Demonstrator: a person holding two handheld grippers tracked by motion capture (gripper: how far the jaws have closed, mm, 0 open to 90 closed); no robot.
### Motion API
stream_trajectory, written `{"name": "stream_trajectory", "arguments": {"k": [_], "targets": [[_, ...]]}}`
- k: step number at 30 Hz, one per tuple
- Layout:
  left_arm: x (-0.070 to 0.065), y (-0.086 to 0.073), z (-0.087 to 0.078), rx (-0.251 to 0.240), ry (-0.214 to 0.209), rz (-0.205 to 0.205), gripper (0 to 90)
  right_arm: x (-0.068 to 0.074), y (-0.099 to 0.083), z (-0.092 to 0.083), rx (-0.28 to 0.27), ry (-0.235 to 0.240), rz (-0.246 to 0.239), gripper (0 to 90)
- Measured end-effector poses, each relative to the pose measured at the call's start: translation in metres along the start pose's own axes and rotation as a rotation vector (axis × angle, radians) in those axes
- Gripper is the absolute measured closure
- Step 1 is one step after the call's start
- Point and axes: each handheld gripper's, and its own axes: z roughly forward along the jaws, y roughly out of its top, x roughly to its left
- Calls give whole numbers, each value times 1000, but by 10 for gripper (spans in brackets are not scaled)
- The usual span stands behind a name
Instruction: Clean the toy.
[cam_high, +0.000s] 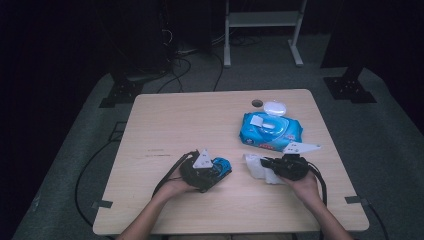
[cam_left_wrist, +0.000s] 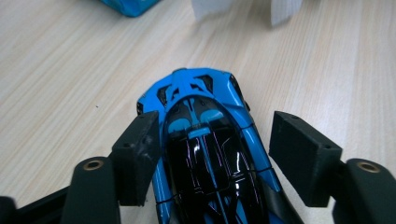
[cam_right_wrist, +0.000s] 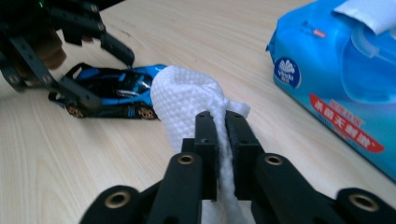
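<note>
A: Where's the toy car (cam_left_wrist: 205, 154)?
B: On the counter (cam_high: 165, 125), between the spread left tongs (cam_left_wrist: 212, 158).
A: And the right tongs (cam_right_wrist: 221, 122)?
B: Pinching a white wipe (cam_right_wrist: 184, 100); the blue wipe pack (cam_high: 270, 131) lies just behind.

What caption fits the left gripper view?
Blue toy car on the table between the left gripper's open jaws.

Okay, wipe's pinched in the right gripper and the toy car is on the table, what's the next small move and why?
Probably bring the right gripper, shut on the white wipe, across to the blue toy car. The car sits on the table between the left gripper's open jaws, a gap on one side, so it looks ready for wiping.
</note>
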Motion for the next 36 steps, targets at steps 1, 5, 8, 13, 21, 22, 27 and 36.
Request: {"name": "stream_trajectory", "arguments": {"k": [1,5,8,13,21,22,27,36], "targets": [[1,0,-2,-4,-1,0,321,-1,-1,0,3,-2,-2,825],[1,-1,-4,-10,2,-6,295,-6,-8,-3,45,-10,-11,660],[2,-1,-6,-17,-2,-6,284,-9,-12,-7,42,17,3,565],[4,-2,-10,-39,-4,-21,263,-13,-13,-18,7,44,4,494],[7,-4,-20,-48,17,-27,235,-17,-16,-32,0,46,5,477],[7,-5,-22,-47,22,-28,233,-19,-17,-35,-3,45,13,476],[11,-11,-29,-61,39,-42,216,-23,-18,-42,-8,33,14,474],[15,-24,-41,-73,61,-67,195,-27,-21,-50,-6,16,22,455]]}}
